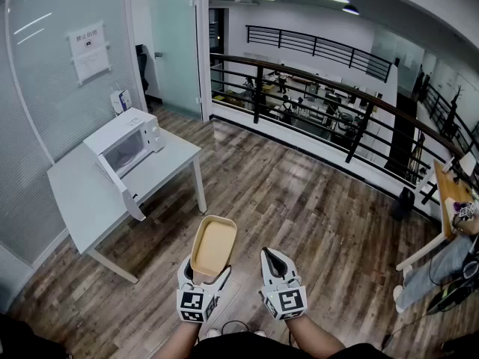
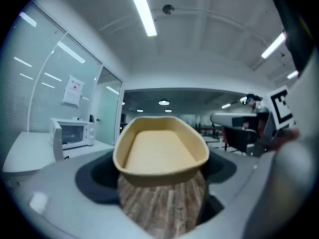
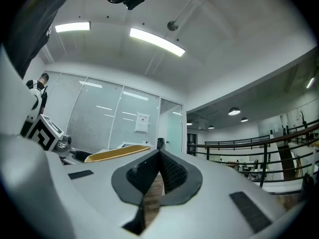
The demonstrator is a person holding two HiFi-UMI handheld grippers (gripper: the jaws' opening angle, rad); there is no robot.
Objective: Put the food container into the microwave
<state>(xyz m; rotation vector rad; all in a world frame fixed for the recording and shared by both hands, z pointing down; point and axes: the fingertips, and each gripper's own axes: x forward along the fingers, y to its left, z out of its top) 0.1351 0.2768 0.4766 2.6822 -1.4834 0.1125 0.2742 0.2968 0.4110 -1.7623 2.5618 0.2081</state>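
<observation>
My left gripper (image 1: 208, 275) is shut on a tan, empty food container (image 1: 214, 248), holding it by its near end above the wooden floor. The left gripper view shows the container (image 2: 160, 152) level between the jaws. The white microwave (image 1: 124, 145) stands on a white table (image 1: 78, 193) to the far left, its door hanging open toward the table's front; it also shows small in the left gripper view (image 2: 73, 133). My right gripper (image 1: 274, 262) hangs beside the container, shut and empty, its pads (image 3: 169, 172) meeting at the tips.
A glass wall (image 1: 56, 88) runs behind the table. A black railing (image 1: 329, 88) borders the wood floor (image 1: 299, 200) on the right, with an office below. A wooden desk (image 1: 453, 193) and a seated person's leg (image 1: 438, 264) are at far right.
</observation>
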